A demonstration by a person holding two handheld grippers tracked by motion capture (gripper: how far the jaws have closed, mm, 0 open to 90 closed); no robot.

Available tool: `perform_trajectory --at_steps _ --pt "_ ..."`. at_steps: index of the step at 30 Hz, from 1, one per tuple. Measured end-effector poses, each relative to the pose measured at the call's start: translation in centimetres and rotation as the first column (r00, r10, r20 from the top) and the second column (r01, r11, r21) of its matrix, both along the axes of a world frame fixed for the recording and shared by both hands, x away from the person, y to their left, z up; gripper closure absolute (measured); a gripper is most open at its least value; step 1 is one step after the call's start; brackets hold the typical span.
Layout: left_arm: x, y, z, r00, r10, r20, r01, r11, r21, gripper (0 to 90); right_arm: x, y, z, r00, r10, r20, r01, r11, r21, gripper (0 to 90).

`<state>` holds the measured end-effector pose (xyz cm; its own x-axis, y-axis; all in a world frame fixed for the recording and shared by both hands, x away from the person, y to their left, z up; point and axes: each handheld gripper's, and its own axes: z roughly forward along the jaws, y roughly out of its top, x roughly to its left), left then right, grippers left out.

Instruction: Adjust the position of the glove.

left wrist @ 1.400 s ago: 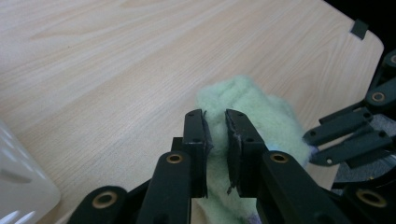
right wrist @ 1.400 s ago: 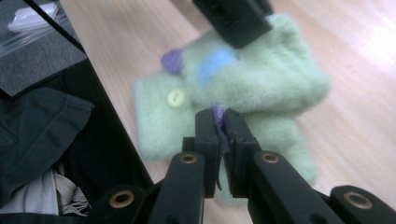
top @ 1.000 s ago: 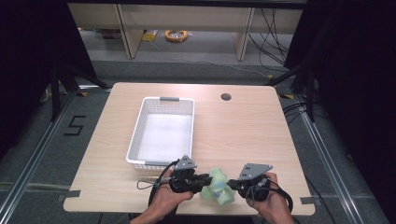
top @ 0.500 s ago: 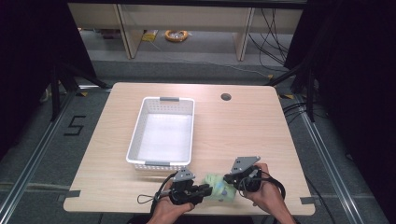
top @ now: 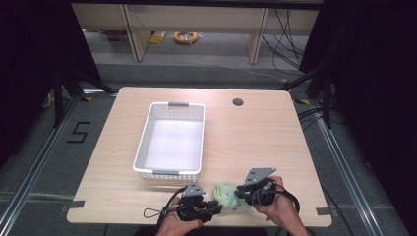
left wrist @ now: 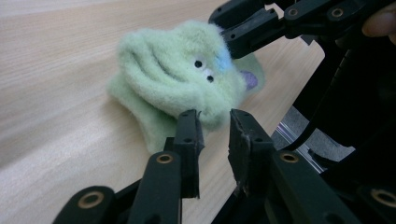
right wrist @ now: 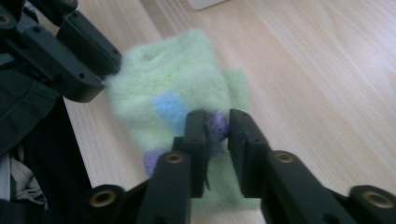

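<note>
Fuzzy green sock (top: pixel 227 195) on counter (top: pixel 255 142), pinched by left tool (top: pixel 214 208) at 8 o'clock, right tool (top: pixel 239 193) at 3.

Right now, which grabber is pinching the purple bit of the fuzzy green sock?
The right gripper: its jaws close on the purple patch of the green sock. The left gripper pinches plain green fuzz instead.

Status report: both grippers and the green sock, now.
Left gripper jaws pinch the green fuzzy sock's near edge. Right gripper shut on its purple patch. Sock bunched on the table near the front edge. White basket behind, nothing between.
</note>
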<state>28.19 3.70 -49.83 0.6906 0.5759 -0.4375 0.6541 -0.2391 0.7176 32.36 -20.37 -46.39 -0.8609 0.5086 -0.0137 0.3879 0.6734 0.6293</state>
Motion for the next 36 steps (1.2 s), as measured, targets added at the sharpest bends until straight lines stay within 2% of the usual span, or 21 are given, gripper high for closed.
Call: perform_trajectory --at_steps 3,4,6,8,9,12,13,18,19,20,21,22,23,24,25,27,28,29,32,34,36 --pt "-0.1 0.3 0.1 1.0 0.003 0.003 -0.003 1.0 -0.001 69.3 -0.1 -0.2 0.1 0.9999 -0.008 -0.008 0.008 1.0 0.014 68.1" --pt "-0.1 0.6 0.2 1.0 0.005 0.003 -0.005 1.0 -0.007 66.4 -0.4 -0.6 0.3 0.9985 -0.048 -0.025 0.049 0.998 0.044 63.4" --pt "-0.1 0.8 0.4 0.9999 0.009 0.004 -0.009 0.9999 -0.012 63.5 -0.5 -1.1 0.3 0.9966 -0.066 -0.05 0.071 0.993 0.095 60.0" --pt "0.1 1.3 0.7 0.9998 0.021 0.001 -0.021 0.9994 -0.029 61.8 -0.6 -1.5 0.5 0.995 -0.079 -0.06 0.085 0.991 0.106 59.1" --pt "0.3 1.8 1.0 0.9993 0.036 0.006 -0.036 0.9987 -0.037 60.4 -1.0 -2.2 0.7 0.9906 -0.116 -0.073 0.124 0.985 0.123 55.2" --pt "0.5 2.3 1.3 0.9984 0.056 0.008 -0.056 0.9976 -0.041 57.2 -1.3 -2.8 0.7 0.9867 -0.14 -0.082 0.152 0.975 0.162 52.5" --pt "0.7 2.5 1.5 0.9978 0.066 0.004 -0.066 0.9969 -0.043 55.9 -1.7 -3.1 0.9 0.977 -0.185 -0.106 0.201 0.966 0.166 51.7" --pt "1.3 2.7 1.7 0.9965 0.083 0.007 -0.083 0.9961 -0.03 50.9 -2.3 -3.8 0.7 0.9694 -0.221 -0.106 0.238 0.955 0.177 49.7" --pt "1.6 2.7 1.7 0.9961 0.088 0.006 -0.088 0.9957 -0.029 49.8 -2.7 -4.2 0.6 0.9621 -0.243 -0.124 0.262 0.948 0.18 49.8" --pt "1.7 2.6 1.8 0.9957 0.093 0.004 -0.093 0.9954 -0.023 49.4 -2.7 -4.3 0.5 0.9611 -0.239 -0.139 0.262 0.947 0.185 49.8" --pt "1.9 2.6 1.8 0.9962 0.087 0.003 -0.087 0.9959 -0.023 48.9 -3.0 -4.5 0.6 0.9519 -0.252 -0.174 0.283 0.942 0.182 49.8" --pt "2.0 2.6 1.8 0.9962 0.087 0.004 -0.087 0.996 -0.02 48.4 -3.0 -4.8 0.5 0.9581 -0.241 -0.155 0.267 0.946 0.183 49.9" --pt "2.1 2.5 1.9 0.9961 0.089 0.004 -0.089 0.9959 -0.018 48.1 -3.4 -4.7 0.6 0.9404 -0.289 -0.178 0.319 0.932 0.17 49.8" --pt "2.1 2.5 1.9 0.9961 0.089 0.004 -0.089 0.9959 -0.018 47.5 -3.4 -4.7 0.6 0.9404 -0.289 -0.178 0.319 0.932 0.17 49.8" --pt "2.2 2.3 2.0 0.9963 0.085 0.002 -0.085 0.9963 -0.013 47.3 -3.4 -5.1 0.3 0.9537 -0.27 -0.132 0.291 0.939 0.185 49.8" --pt "2.7 1.9 1.9 0.9962 0.087 -0.004 -0.087 0.9962 -0.007 47.1 -3.7 -5.1 0.2 0.9479 -0.274 -0.163 0.303 0.934 0.191 49.9" --pt "2.9 1.8 1.9 0.9958 0.091 -0.009 -0.091 0.9958 -0.008 47.1 -3.7 -5.1 0.1 0.9491 -0.266 -0.169 0.297 0.935 0.194 50.0" --pt "3.1 1.6 1.8 0.996 0.089 -0.014 -0.089 0.9961 -0.004 46.9 -3.8 -5.0 0.0 0.945 -0.28 -0.168 0.31 0.933 0.183 50.0" --pt "3.3 1.1 1.6 0.9959 0.087 -0.025 -0.087 0.9962 0.003 46.5 -3.7 -4.9 -0.3 0.9476 -0.272 -0.168 0.301 0.936 0.181 50.9" --pt "3.5 0.6 1.2 0.9956 0.082 -0.045 -0.081 0.9966 0.014 45.7 -3.5 -4.7 -0.8 0.945 -0.266 -0.191 0.301 0.934 0.191 50.5" --pt "3.6 0.4 1.1 0.995 0.083 -0.056 -0.082 0.9965 0.013 45.5 -3.2 -4.6 -1.1 0.934 -0.288 -0.212 0.329 0.923 0.198 47.8"
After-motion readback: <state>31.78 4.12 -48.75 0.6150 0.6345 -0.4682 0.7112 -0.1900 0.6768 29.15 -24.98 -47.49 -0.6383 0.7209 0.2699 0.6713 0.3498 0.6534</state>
